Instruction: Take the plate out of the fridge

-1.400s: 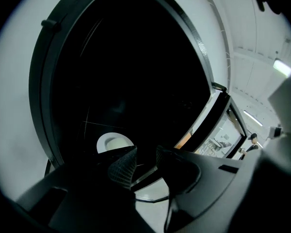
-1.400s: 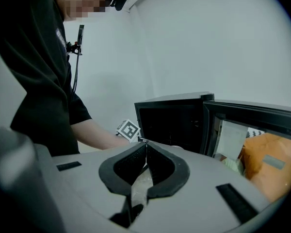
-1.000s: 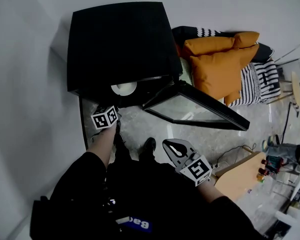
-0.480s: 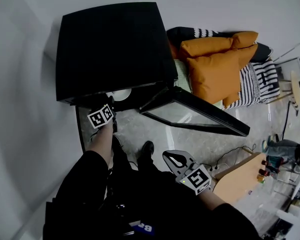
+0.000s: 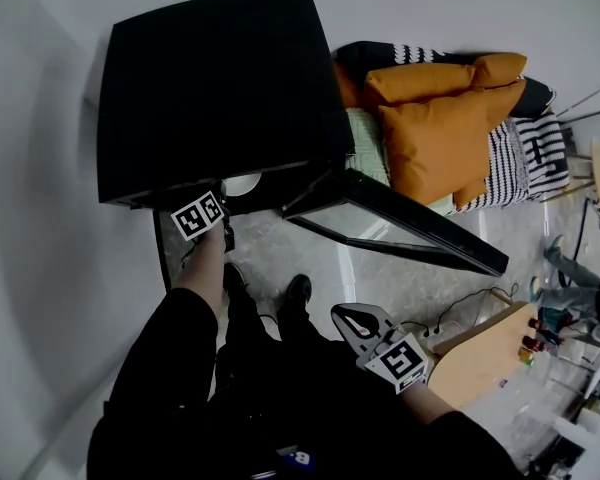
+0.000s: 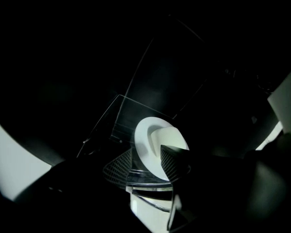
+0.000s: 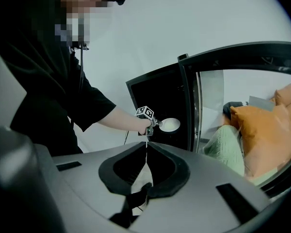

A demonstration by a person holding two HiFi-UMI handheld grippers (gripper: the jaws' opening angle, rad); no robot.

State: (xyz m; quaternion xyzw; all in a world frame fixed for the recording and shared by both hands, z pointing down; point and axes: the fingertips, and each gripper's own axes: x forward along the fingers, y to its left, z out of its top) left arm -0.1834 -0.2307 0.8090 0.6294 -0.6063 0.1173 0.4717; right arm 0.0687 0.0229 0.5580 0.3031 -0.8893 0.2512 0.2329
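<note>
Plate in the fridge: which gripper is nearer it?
Left. The left gripper reaches into the fridge, open jaws at the plate; the right gripper hangs outside, by the person's body.

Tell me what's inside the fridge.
A white plate, with the open left gripper reaching toward it. The rest of the fridge interior is too dark to see.

Dressed in a black short-sleeved top [image 5: 170,368] and black shoes [image 5: 298,289]. Equipped with two tongs, each topped by a white cube [image 5: 198,215] of black square markers: dark left tongs [image 7: 156,124] at the fridge [image 5: 210,88] opening, grey-shelled, black-padded right tongs [image 5: 342,314] farther from the fridge.
</note>
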